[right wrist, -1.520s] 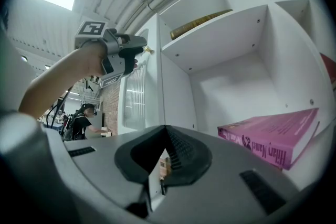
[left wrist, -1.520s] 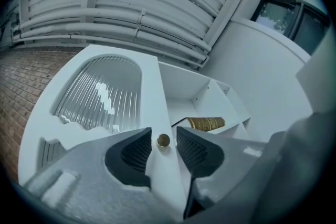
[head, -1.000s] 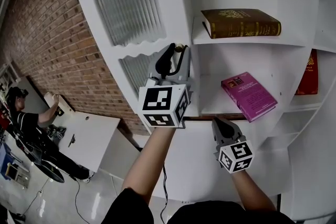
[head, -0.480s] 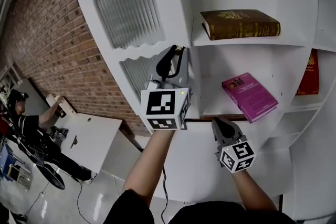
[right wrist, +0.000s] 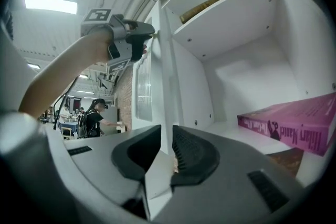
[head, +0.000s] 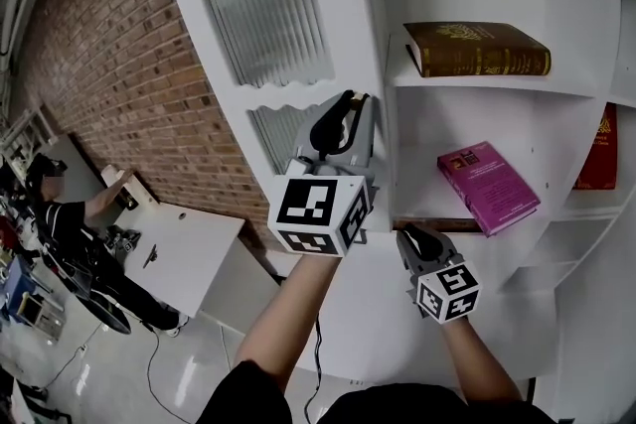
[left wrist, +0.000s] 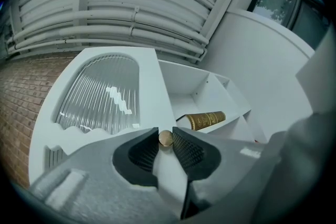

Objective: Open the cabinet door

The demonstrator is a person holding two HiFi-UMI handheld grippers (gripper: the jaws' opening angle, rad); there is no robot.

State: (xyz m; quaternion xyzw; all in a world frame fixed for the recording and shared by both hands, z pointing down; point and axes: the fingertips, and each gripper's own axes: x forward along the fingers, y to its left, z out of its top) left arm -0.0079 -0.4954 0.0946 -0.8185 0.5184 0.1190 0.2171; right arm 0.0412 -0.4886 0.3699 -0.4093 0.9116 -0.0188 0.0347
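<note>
Beside the shelves (head: 467, 82), door (head: 343, 25) stood swung wide. Left gripper (left wrist: 165, 145) fingers were closing on its knob (left wrist: 165, 137); right gripper (right wrist: 167, 134) fingers were opening, narrow, at its lower edge. Judged nearly done.

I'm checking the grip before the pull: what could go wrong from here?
1. The left gripper's jaws are closing on the small brass knob by their tips only; it could slip out on the pull.
2. The right gripper's jaws are opening astride the cabinet door's edge; the swinging door could knock them.
</note>
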